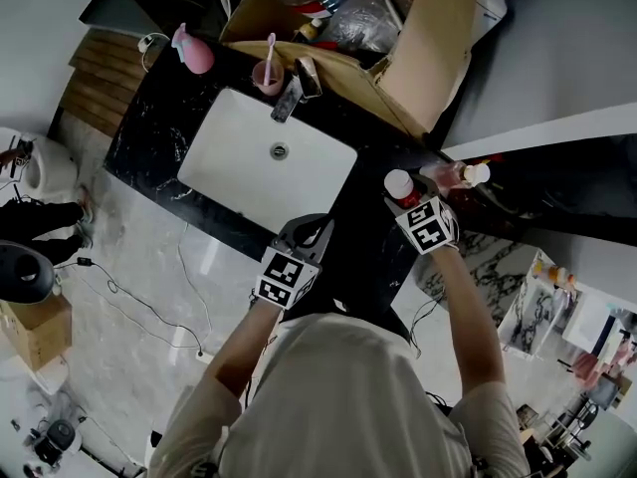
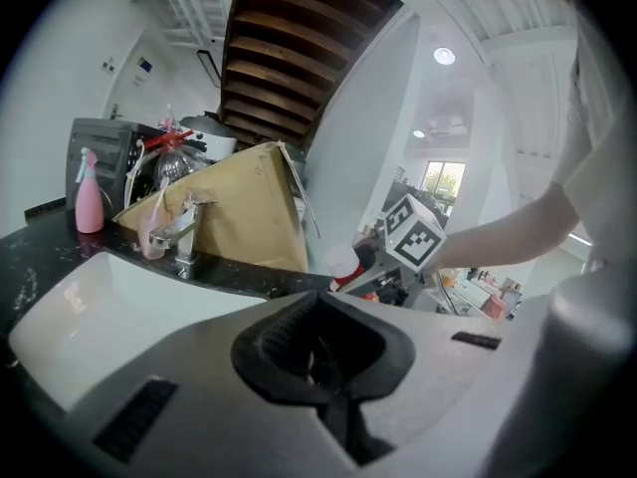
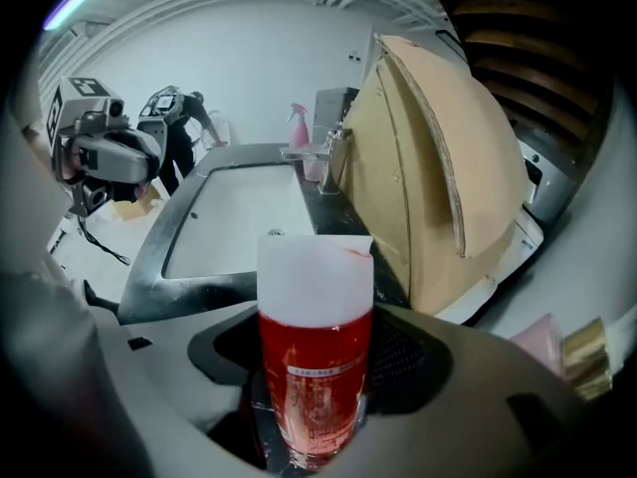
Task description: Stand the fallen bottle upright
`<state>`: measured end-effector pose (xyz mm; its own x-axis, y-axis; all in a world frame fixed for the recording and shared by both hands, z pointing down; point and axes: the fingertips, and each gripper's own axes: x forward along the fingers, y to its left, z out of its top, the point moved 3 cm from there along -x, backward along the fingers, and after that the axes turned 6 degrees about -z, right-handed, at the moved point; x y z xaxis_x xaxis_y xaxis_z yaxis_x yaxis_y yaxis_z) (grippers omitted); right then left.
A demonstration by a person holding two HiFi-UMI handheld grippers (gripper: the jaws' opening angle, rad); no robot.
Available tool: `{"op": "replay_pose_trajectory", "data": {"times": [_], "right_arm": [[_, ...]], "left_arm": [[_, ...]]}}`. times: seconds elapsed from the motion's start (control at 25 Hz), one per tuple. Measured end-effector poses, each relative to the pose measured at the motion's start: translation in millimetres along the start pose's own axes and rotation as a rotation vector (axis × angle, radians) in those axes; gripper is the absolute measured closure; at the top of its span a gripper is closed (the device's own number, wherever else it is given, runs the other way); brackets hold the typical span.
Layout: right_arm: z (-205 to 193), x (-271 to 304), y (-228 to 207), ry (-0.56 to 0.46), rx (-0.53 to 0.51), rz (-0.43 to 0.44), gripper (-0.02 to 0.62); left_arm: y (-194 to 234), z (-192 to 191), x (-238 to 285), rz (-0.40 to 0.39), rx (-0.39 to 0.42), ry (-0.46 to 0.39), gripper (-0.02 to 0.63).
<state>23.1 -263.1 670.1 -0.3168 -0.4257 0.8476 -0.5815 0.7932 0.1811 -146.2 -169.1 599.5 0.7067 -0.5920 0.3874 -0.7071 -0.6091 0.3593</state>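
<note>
1. The right gripper (image 3: 317, 421) has its fingers closed on the red body of the bottle (image 3: 316, 307), just under the white cap. The bottle is about upright over the black counter (image 1: 363, 217), right of the sink (image 1: 239, 147). I cannot tell whether its base touches down.
2. The left gripper (image 2: 324, 355) has its fingers together with nothing between them, near the sink's front edge.
3. The bottle is probably light, stiff plastic. Its smooth round side could twist in the grip, so a mid-body hold suits it.
4. Count: one red bottle held, one paler bottle (image 1: 453, 175) lying just beside it, one pink spray bottle (image 1: 191, 50), one pink cup (image 1: 267, 78), one tap (image 1: 289, 98) and one cardboard box (image 1: 423, 48).
</note>
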Motion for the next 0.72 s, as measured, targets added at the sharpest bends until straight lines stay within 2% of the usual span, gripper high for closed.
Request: {"op": "replay_pose_trajectory", "data": {"times": [0.72], "right_arm": [[24.5,-42.7,-8.8,-0.234,0.165,-0.065,0.291]], "left_arm": [[-23.7,5.7,-14.1,0.015,0.036,-0.016,0.6]]}}
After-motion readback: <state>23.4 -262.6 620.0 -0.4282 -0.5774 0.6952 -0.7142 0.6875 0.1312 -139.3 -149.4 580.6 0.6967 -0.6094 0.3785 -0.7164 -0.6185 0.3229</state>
